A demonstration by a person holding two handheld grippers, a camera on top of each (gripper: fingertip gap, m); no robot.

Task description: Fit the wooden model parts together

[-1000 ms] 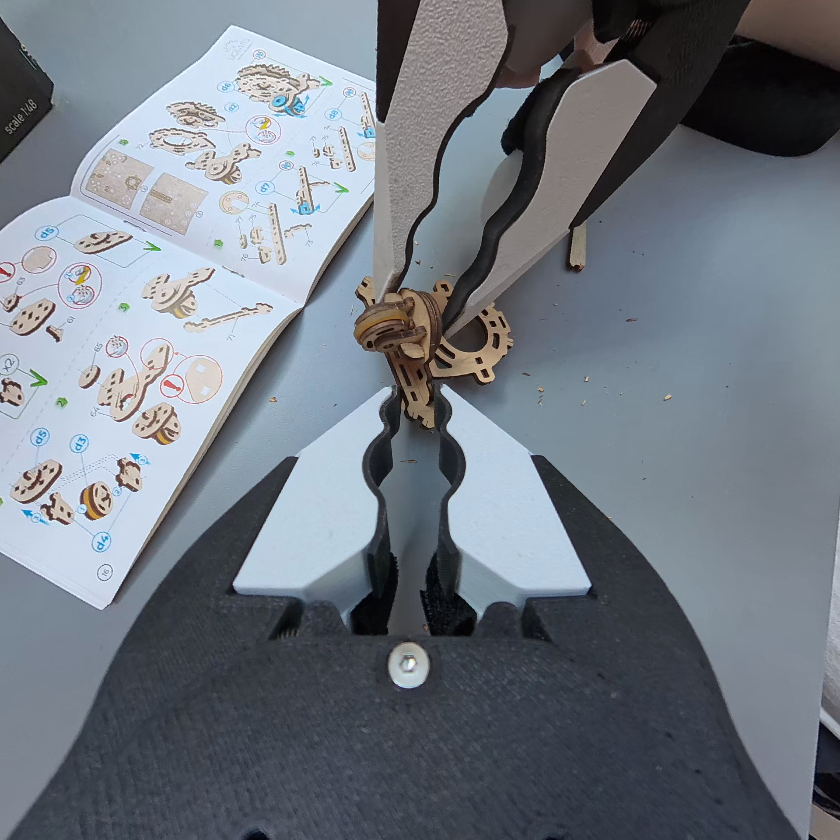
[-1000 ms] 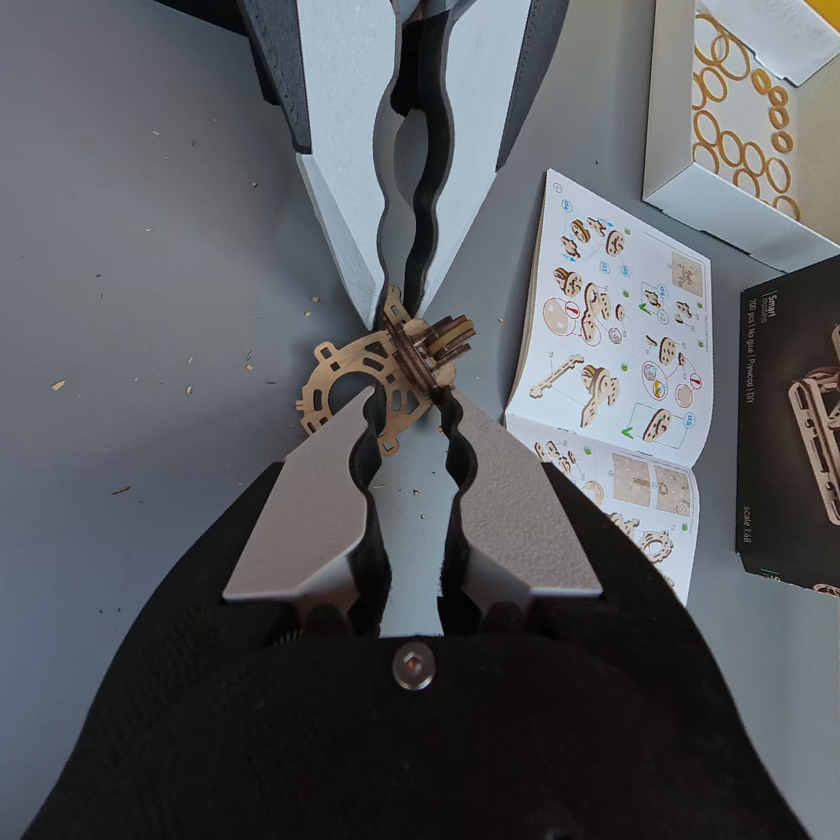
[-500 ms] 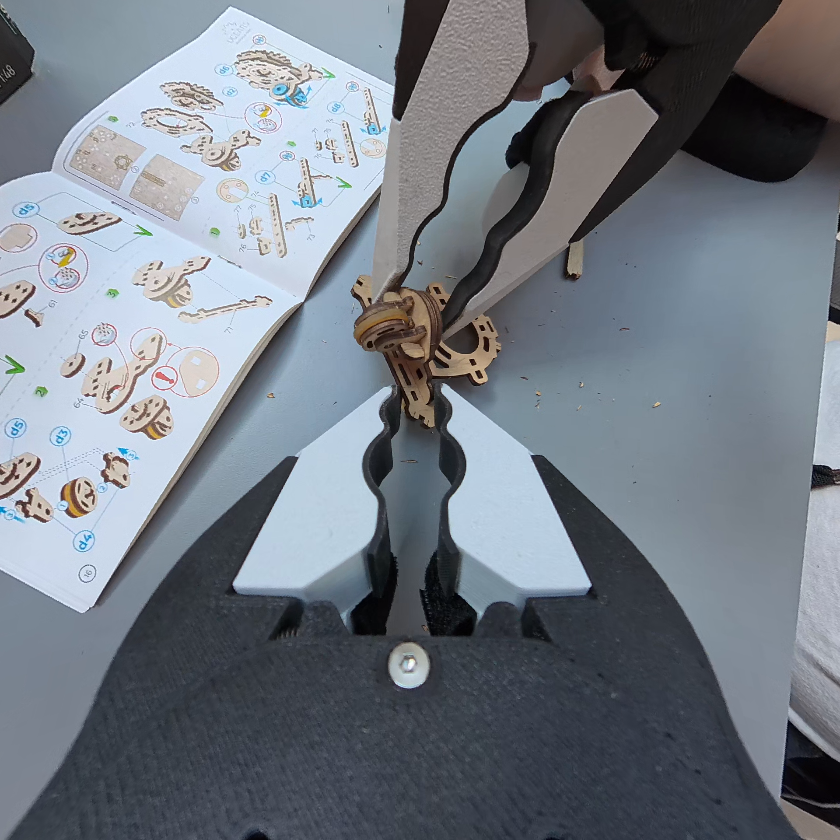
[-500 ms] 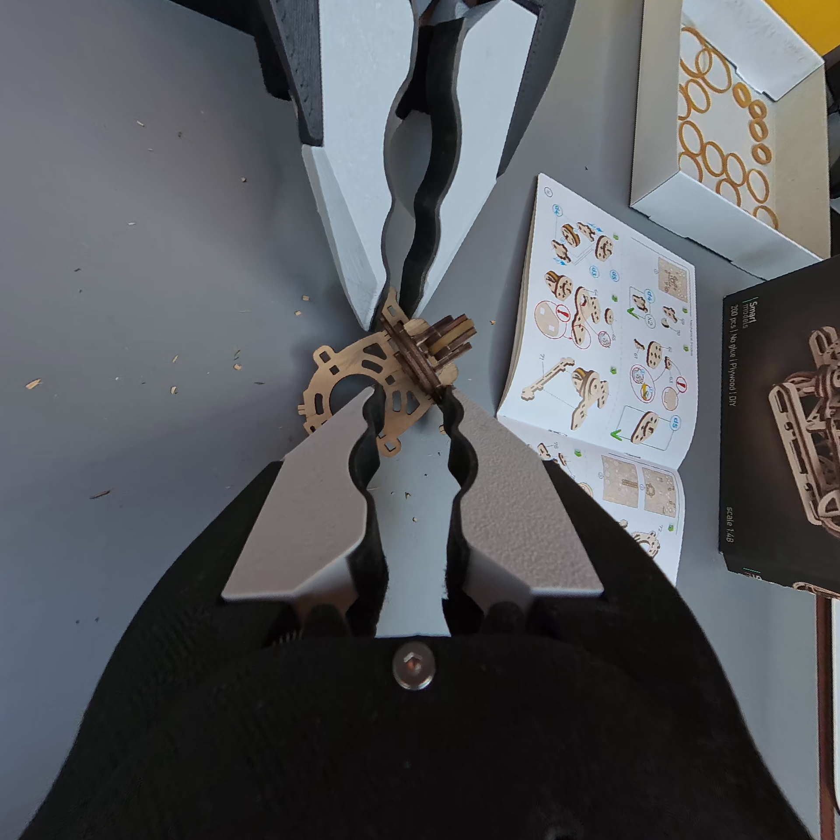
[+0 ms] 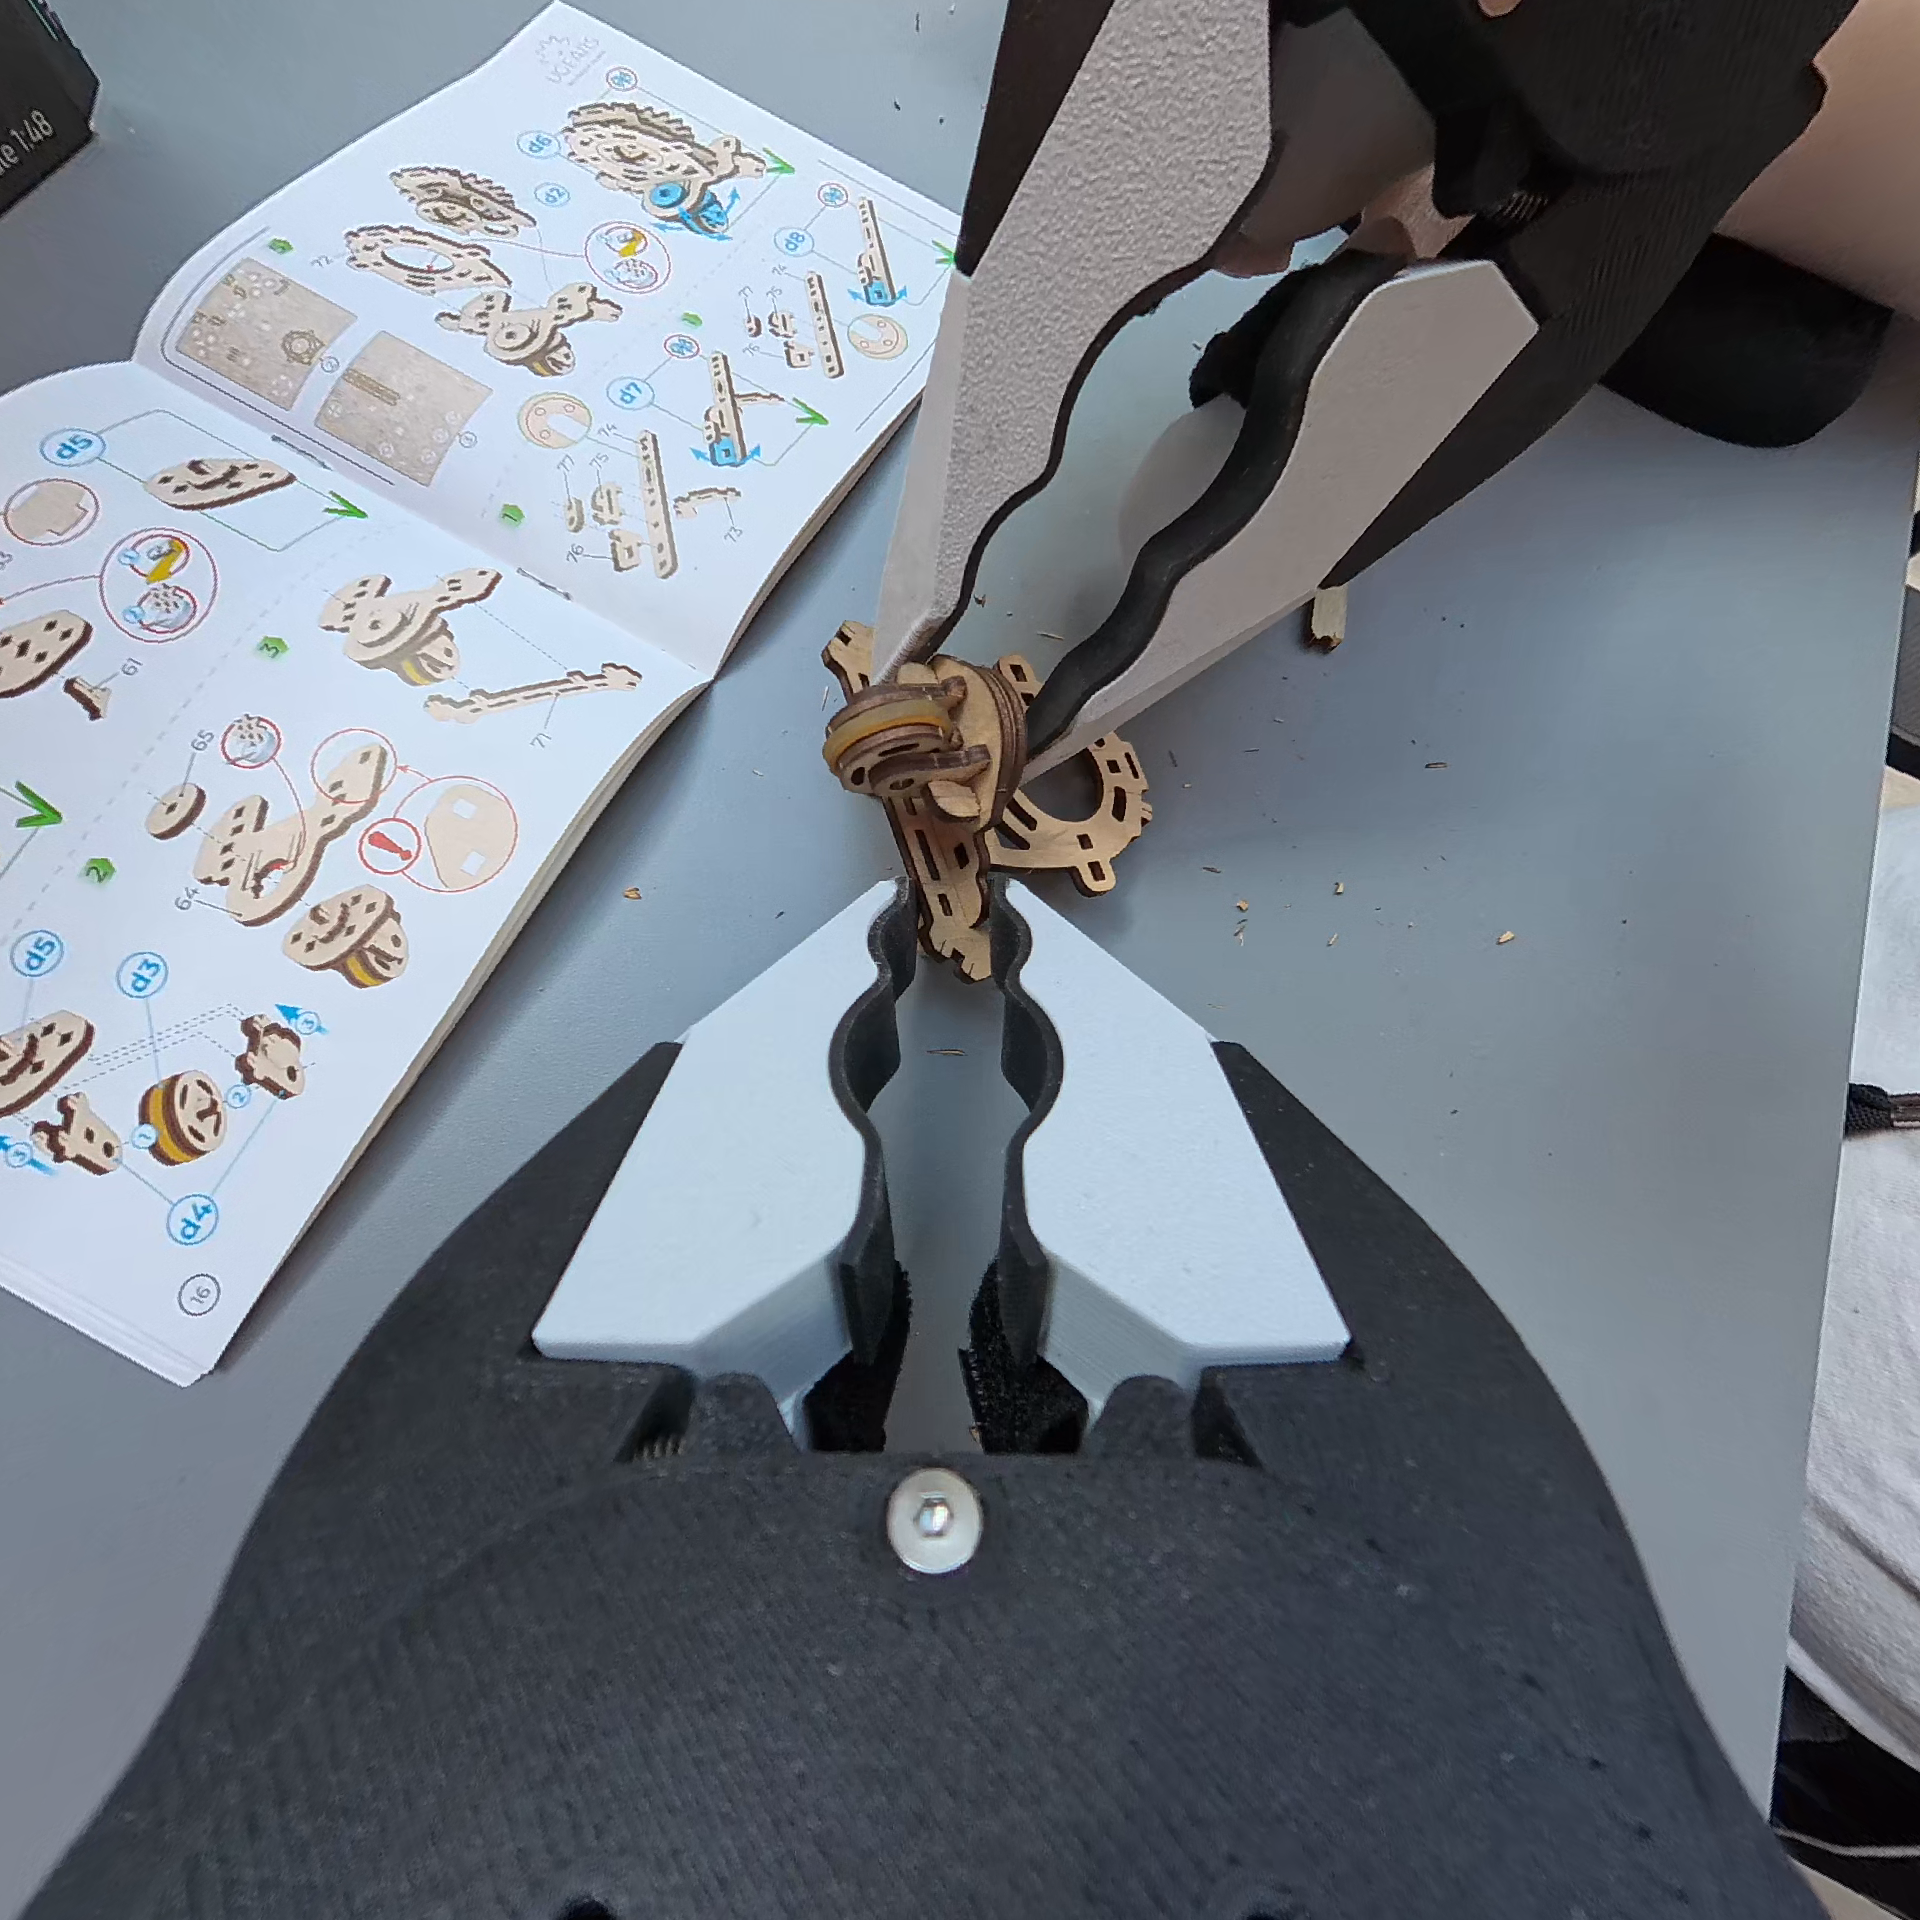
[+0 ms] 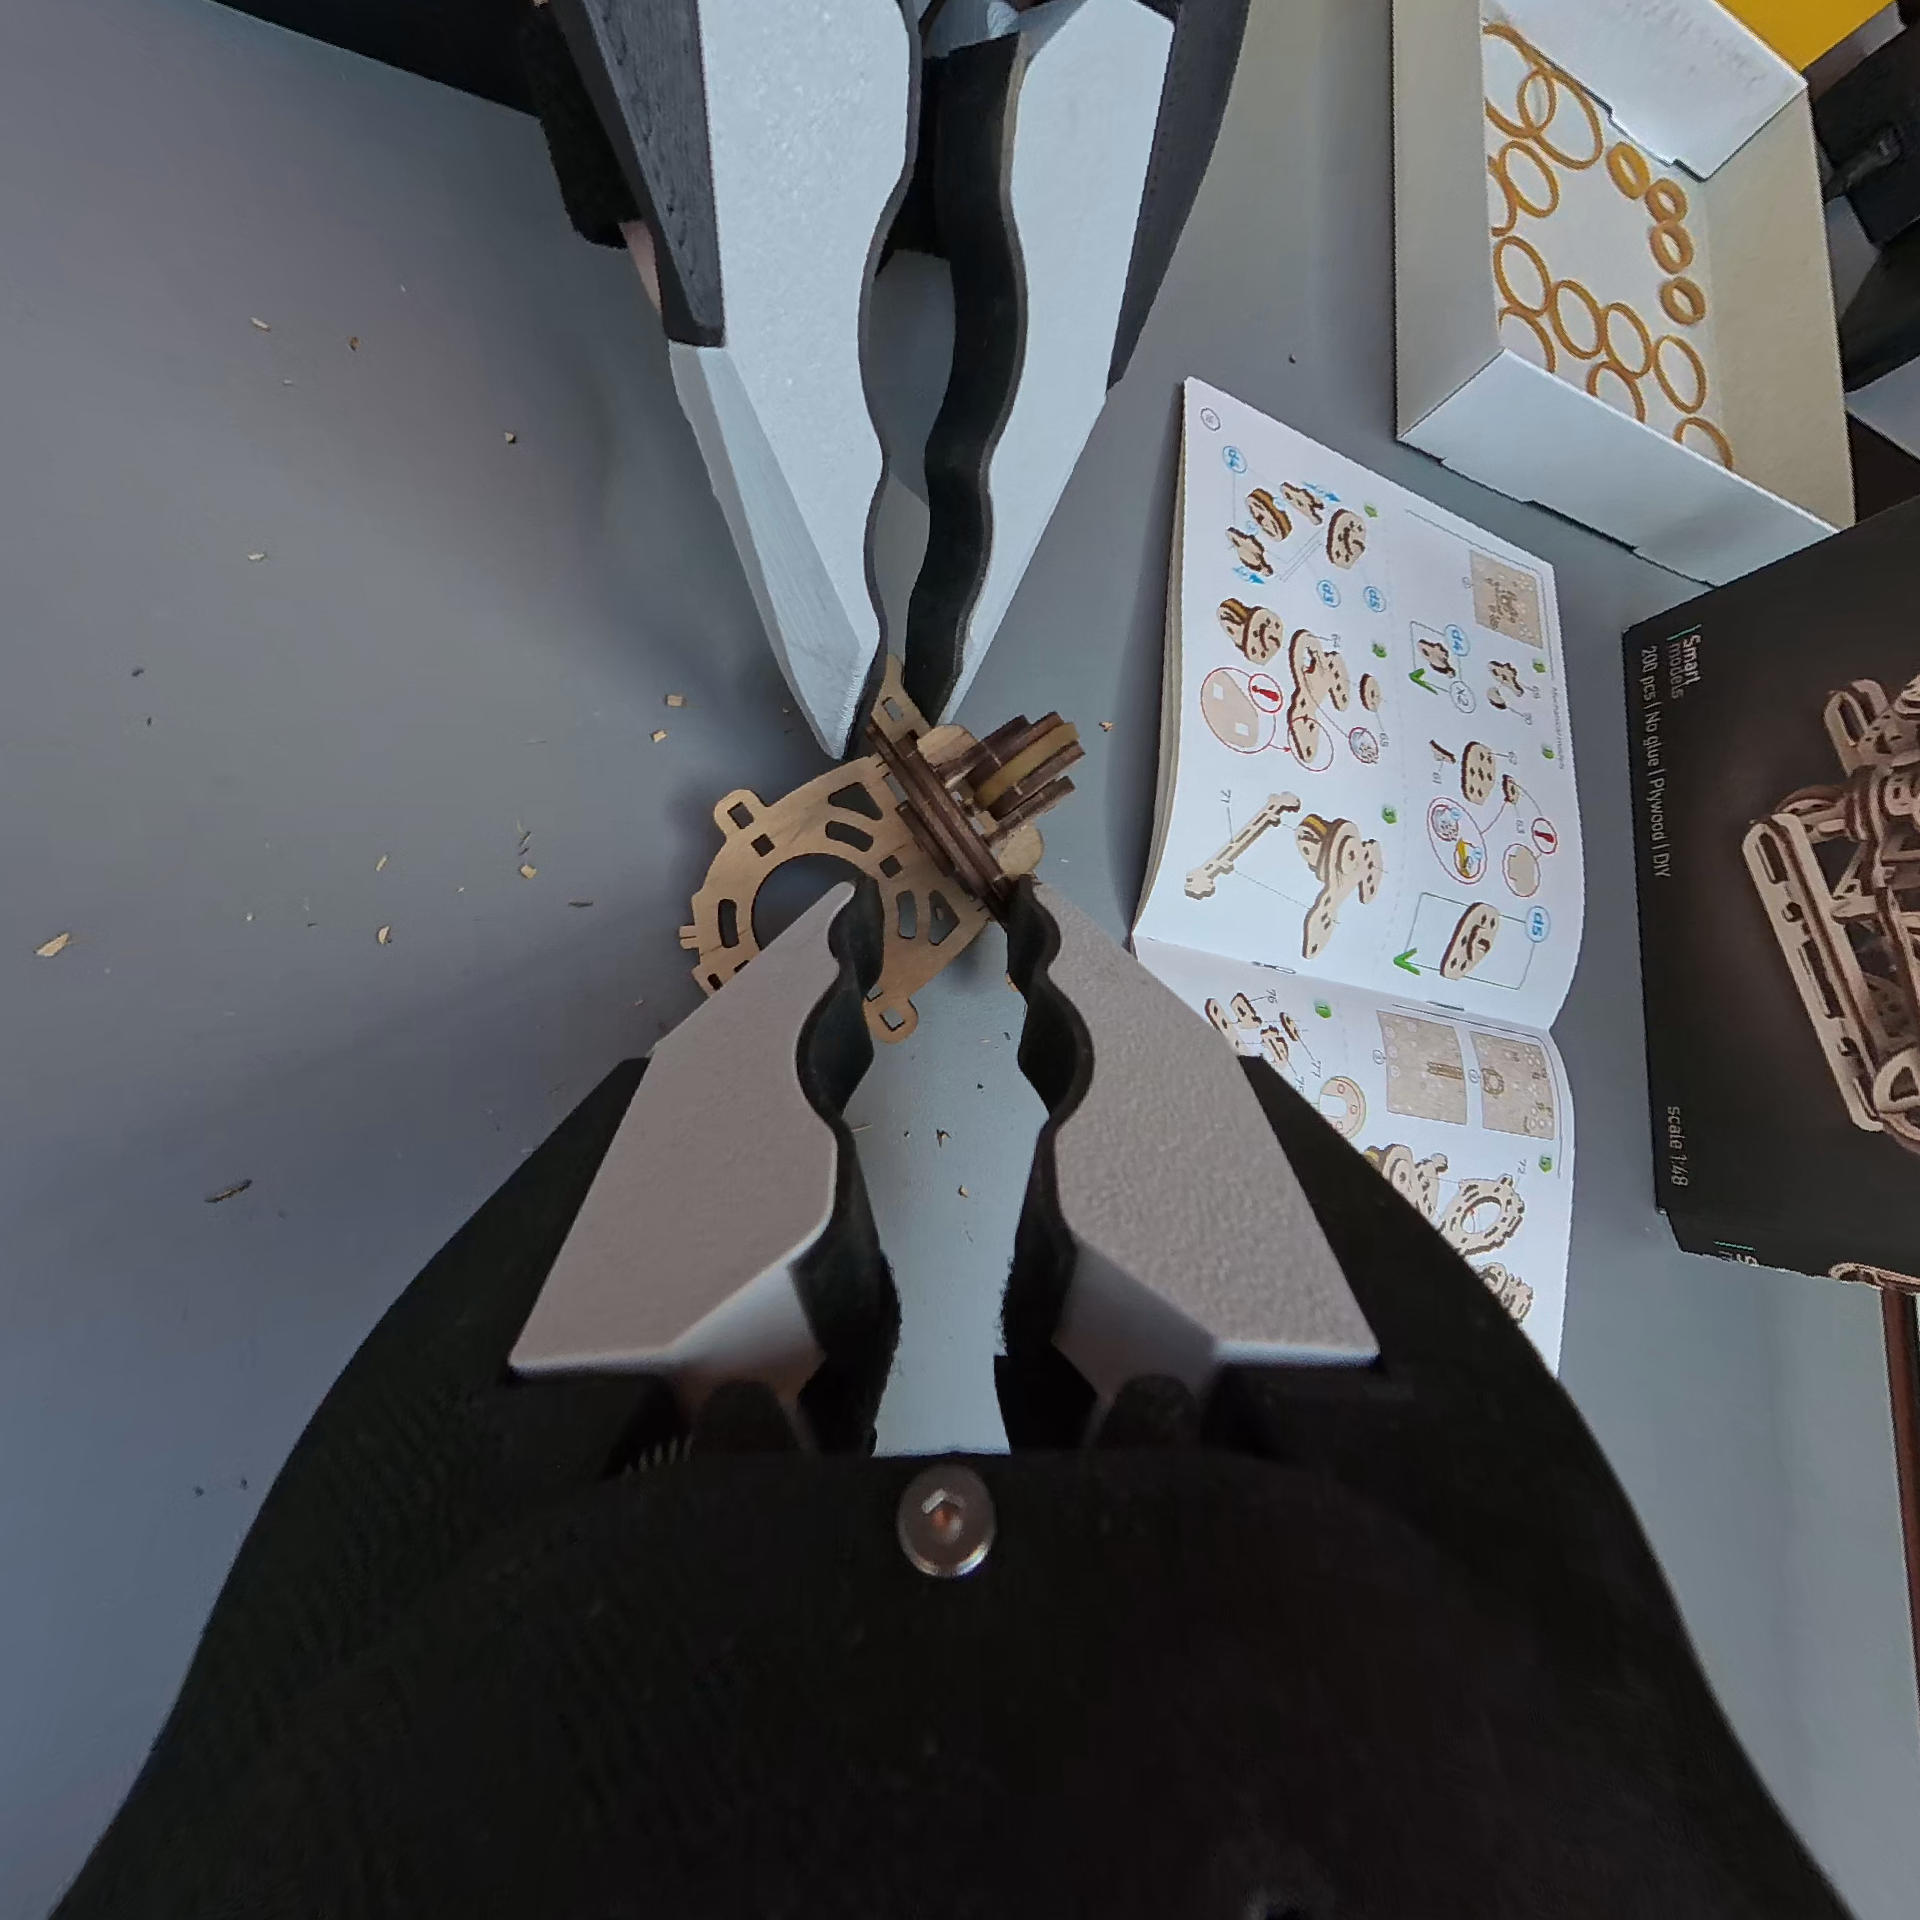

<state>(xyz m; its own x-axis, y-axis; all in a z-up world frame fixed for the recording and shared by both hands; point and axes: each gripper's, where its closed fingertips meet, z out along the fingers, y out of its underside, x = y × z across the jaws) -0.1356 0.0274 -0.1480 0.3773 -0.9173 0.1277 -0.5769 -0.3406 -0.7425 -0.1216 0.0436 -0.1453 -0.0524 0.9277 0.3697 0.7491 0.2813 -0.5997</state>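
Grey tabletop (image 5: 1558, 935), flecked with wood crumbs, carried everything. Nearest in the left wrist view, the left gripper (image 5: 951, 920) pinched the lower tab of the wooden assembly (image 5: 935, 769) between its nearly closed tips. Just beyond, the right gripper (image 6: 930, 909) came in from the opposite side with its jaws set a little apart around the assembly's stacked discs; whether its pads truly squeezed them or only bracketed them could not be told. A flat slotted ring plate (image 6: 810, 883) lay on the table under and beside the assembly, seemingly joined to it, though the joint itself was hidden by the fingertips. Farther off lay the open instruction booklet (image 5: 395, 582), a white tray of rubber rings (image 6: 1579, 270) and a dark box (image 6: 1787, 914).

As a judgement, uneven pressure from the two opposed grips could twist the thin plywood tab and snap it, or pop the discs off their seat.
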